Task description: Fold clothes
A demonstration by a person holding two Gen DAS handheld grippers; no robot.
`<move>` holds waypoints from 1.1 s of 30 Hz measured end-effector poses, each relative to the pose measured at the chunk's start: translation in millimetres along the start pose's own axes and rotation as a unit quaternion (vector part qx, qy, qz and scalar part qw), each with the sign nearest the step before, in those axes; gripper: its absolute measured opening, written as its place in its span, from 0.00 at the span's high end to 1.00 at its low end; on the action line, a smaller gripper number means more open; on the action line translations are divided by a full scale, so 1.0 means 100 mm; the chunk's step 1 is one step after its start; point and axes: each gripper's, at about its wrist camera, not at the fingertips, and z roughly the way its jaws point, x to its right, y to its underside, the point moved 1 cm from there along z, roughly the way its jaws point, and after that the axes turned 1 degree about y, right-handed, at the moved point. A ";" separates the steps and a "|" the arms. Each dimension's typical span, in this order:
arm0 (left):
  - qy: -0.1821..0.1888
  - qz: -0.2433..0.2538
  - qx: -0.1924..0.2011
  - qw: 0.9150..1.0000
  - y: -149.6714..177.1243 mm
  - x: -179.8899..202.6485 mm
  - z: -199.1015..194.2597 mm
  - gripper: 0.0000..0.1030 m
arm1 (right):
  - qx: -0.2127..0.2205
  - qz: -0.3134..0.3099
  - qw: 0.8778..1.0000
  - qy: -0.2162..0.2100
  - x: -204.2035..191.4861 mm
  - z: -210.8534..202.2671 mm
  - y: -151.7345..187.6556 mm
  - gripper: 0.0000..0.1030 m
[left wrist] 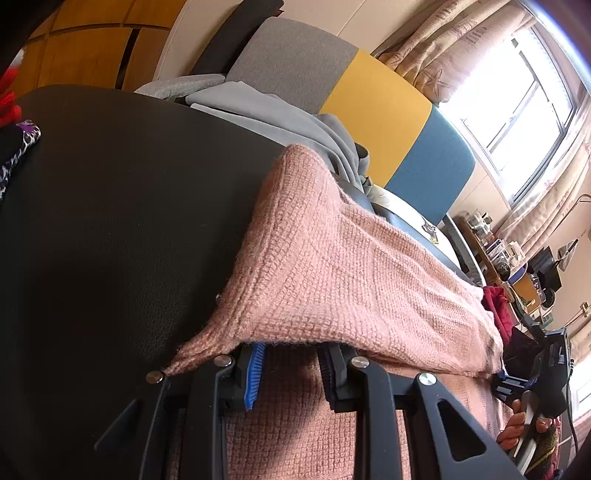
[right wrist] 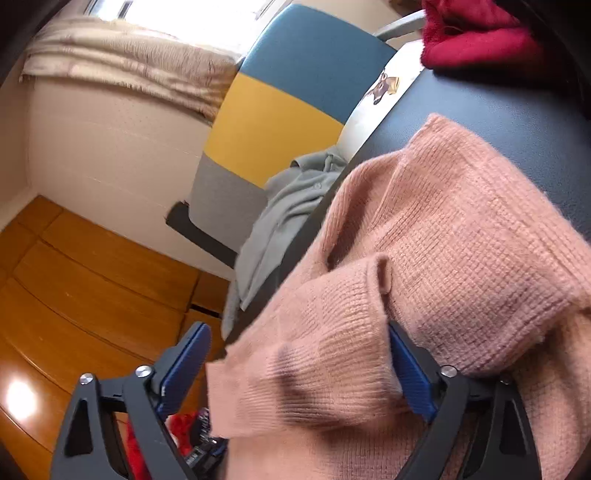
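A pink knit sweater lies on the black tabletop. My left gripper is at its near edge. The knit is bunched between the jaws and drapes over the fingertips in a raised fold, so I read it as shut on the sweater. In the right wrist view the pink sweater is folded over itself, and its ribbed cuff hangs between the wide-apart fingers of my right gripper. The cuff rests against the right blue pad; the left pad is clear of it. The right gripper also shows at the far right, held by a hand.
A chair with a grey, yellow and blue back stands beyond the table, a grey garment slung over it. Red clothing lies at the table's far end. A wooden floor lies beside the table's edge. Curtains and a window fill the background.
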 end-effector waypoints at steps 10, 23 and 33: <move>0.004 -0.003 0.000 1.000 -0.01 0.00 0.01 0.75 | -0.028 0.008 0.997 0.076 0.13 0.11 0.07 0.90; 0.004 0.057 -0.028 0.998 0.04 0.25 -0.10 0.74 | 0.035 -0.201 0.969 0.138 -0.84 -0.21 -0.28 0.91; 0.043 0.016 -0.022 0.999 0.11 0.02 -0.43 0.74 | -0.021 -0.179 0.953 0.245 -0.23 -0.06 -0.12 0.91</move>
